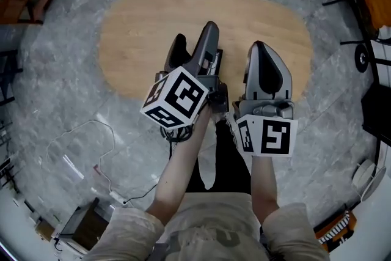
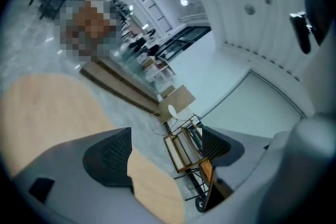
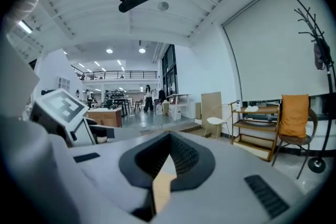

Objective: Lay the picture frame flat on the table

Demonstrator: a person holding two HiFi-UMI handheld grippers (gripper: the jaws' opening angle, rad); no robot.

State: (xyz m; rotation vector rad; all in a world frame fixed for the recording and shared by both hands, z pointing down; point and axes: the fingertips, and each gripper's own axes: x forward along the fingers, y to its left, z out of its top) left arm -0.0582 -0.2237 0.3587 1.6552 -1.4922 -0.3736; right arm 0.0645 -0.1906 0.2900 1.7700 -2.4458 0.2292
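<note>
**Two grippers held over the oval table**

In the head view we hold the left gripper (image 1: 195,33) and the right gripper (image 1: 264,49) side by side above the near edge of the wooden table (image 1: 140,27). In the left gripper view its jaws stand wide apart, with only table and floor (image 2: 149,124) between them. In the right gripper view the jaws all but meet, gripping nothing, and a sliver of table shows through. We cannot make out the picture frame in any view
</note>
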